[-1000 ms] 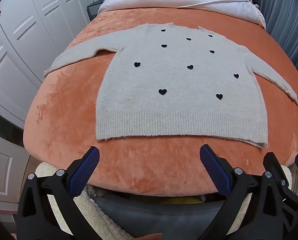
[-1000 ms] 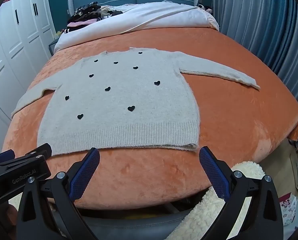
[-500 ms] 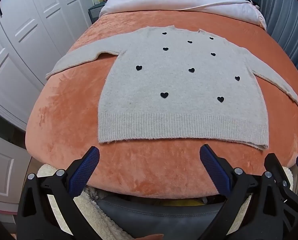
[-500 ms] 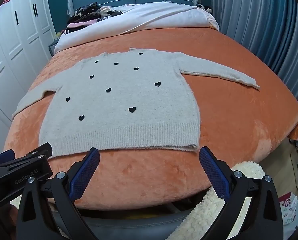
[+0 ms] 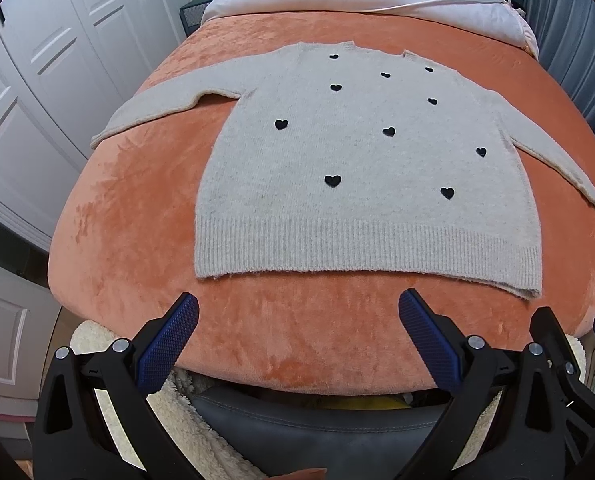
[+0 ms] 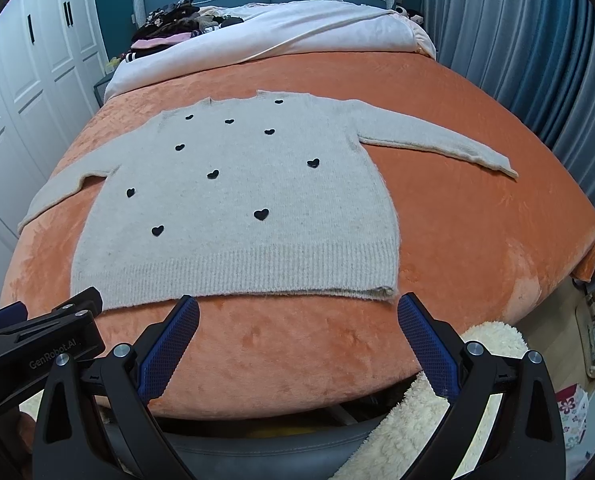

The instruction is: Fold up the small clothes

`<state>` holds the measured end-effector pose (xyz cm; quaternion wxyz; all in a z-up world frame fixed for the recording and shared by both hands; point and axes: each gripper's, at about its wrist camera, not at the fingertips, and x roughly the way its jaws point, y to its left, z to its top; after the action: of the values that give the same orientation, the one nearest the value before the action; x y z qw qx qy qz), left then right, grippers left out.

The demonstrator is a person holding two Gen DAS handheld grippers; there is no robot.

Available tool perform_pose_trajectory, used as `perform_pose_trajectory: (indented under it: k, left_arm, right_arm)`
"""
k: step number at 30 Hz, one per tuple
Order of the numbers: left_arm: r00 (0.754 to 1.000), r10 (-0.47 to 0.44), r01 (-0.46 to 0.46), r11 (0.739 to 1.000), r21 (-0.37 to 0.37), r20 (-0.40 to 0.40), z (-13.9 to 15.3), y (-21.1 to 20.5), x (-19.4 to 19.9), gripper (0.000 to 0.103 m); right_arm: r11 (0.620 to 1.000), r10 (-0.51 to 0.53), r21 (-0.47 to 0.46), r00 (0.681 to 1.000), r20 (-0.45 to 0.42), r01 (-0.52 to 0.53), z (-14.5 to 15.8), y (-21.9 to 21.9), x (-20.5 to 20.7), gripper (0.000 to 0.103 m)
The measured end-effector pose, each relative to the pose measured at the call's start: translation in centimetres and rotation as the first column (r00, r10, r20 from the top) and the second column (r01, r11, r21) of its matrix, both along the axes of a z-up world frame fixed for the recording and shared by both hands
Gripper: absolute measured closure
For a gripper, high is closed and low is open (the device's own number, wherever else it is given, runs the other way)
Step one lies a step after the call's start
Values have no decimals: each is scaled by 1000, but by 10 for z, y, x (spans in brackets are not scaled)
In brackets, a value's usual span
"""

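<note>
- Two grippers are held at the near edge of the bed: the left gripper (image 5: 297,334) and the right gripper (image 6: 297,334), each with its jaws spread wide and nothing held between them.
- Both are kept short of the cloth; the blue pads (image 5: 169,344) of the left one are seen just before the ribbed hem, over bare orange bedspread (image 5: 117,240).
- One grey sweater (image 5: 361,168) is laid flat, front up, on the bedspread, hem towards the grippers and neckline away.
- Two sleeves are spread outward: the left sleeve (image 5: 165,110) and the right sleeve (image 6: 437,140), each lying clear of the body.
- Ten black hearts (image 5: 332,180) are counted on the front in the left view.
- The fold is judged not yet begun, and a sleeve or a hem corner is probably to be taken first.
- For a clean fold, a cuff or corner should be pinched through both layers, lifted only a little and carried across without the fuzzy knit being dragged on the plush cover.
- One white duvet (image 6: 297,36) and one heap of dark clothes (image 6: 169,26) are seen far behind, well apart from the sweater.
</note>
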<state>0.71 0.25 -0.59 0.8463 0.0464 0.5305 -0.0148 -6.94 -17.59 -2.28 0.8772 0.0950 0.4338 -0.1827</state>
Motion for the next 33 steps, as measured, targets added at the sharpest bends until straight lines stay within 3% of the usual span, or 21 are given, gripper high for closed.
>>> perform_pose_trajectory:
  k: [11,22,33]
  left_arm:
    - [1000,3,-3,1000,-1,-13,-7,-2,10,5]
    - [998,-8,9,1000,-19,62,-3,-8,20,5]
    - [997,-11,12,1000,-17,73,0,-13,36,5]
  right_arm:
    - [1000,0,0,1000,-9,0,-2,-1,10,5]
    - [1000,-17,23,1000,19,17,-3,-8,23,5]
    - [1000,-22,23,1000,20,21,0,-10,35,5]
